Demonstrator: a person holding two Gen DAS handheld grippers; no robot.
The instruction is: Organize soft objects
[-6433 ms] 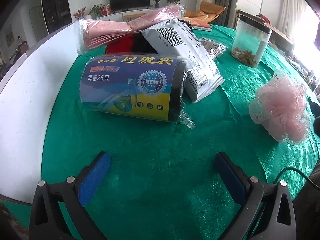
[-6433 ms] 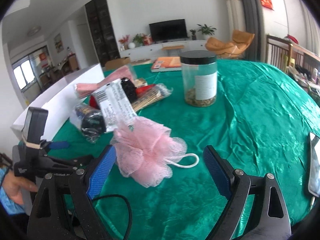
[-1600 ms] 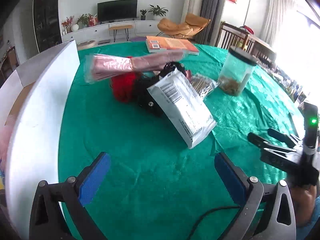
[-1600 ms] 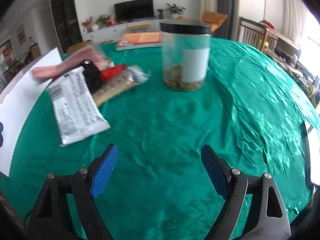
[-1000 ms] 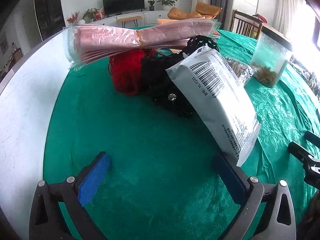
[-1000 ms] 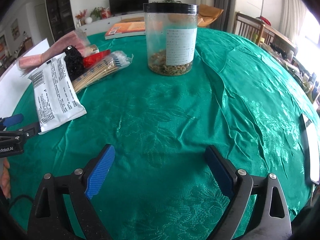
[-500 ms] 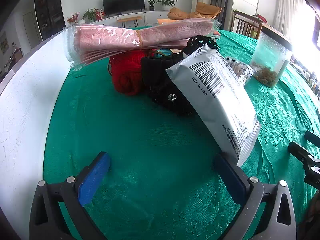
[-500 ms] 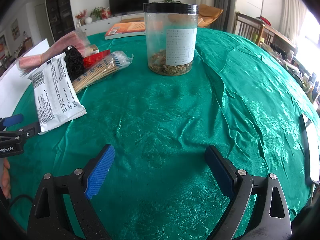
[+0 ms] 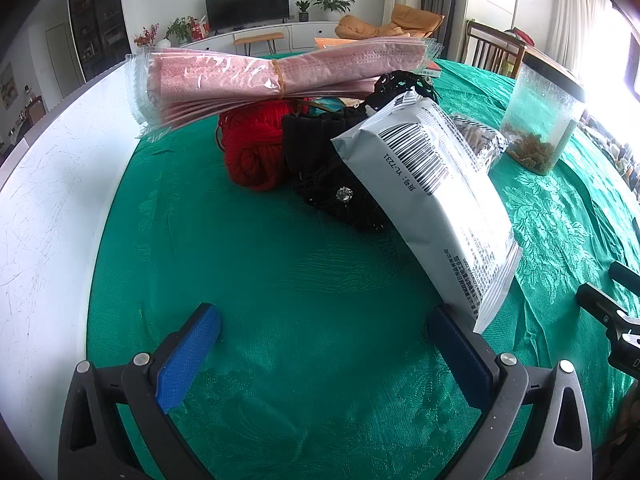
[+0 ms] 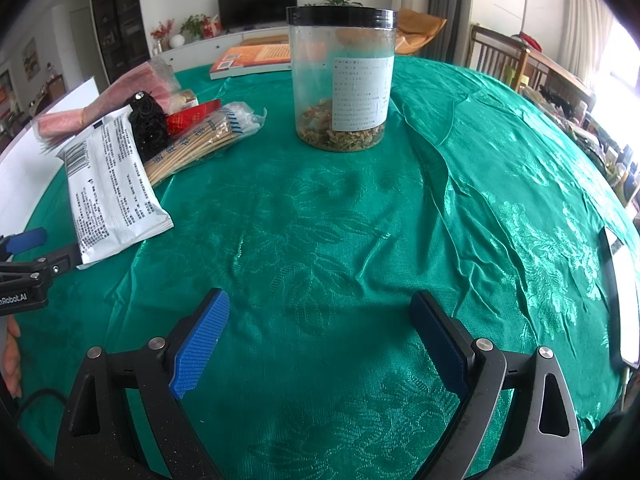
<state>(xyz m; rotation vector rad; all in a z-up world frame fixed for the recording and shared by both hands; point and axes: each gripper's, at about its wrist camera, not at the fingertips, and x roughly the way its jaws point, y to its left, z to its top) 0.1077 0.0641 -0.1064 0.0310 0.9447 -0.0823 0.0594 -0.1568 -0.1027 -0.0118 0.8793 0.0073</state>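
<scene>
In the left wrist view my left gripper (image 9: 322, 328) stands open low over the green tablecloth (image 9: 280, 264), nothing between its fingers. Just ahead lies a pile: a grey-white barcode pouch (image 9: 432, 200) leaning on a black lace item (image 9: 340, 196), a red yarn ball (image 9: 252, 152), and a banded bundle of pink packets (image 9: 280, 76) on top. The pouch's near corner reaches my right fingertip (image 9: 444, 328). My right gripper (image 10: 320, 312) is open over bare cloth, with the pouch (image 10: 108, 184) and black lace item (image 10: 148, 120) far to its left.
A white box wall (image 9: 48, 200) runs along the left. A clear jar with a black lid (image 10: 342, 80) stands mid-table, a pack of wooden sticks (image 10: 200, 144) beside the pile, a book (image 10: 256, 56) behind. A phone (image 10: 624, 292) lies at the right edge.
The bin-bag roll and pink bath pouf seen 6.4 s ago are gone from the table. My left gripper has come close to the pile. Nothing has moved in the last half second.
</scene>
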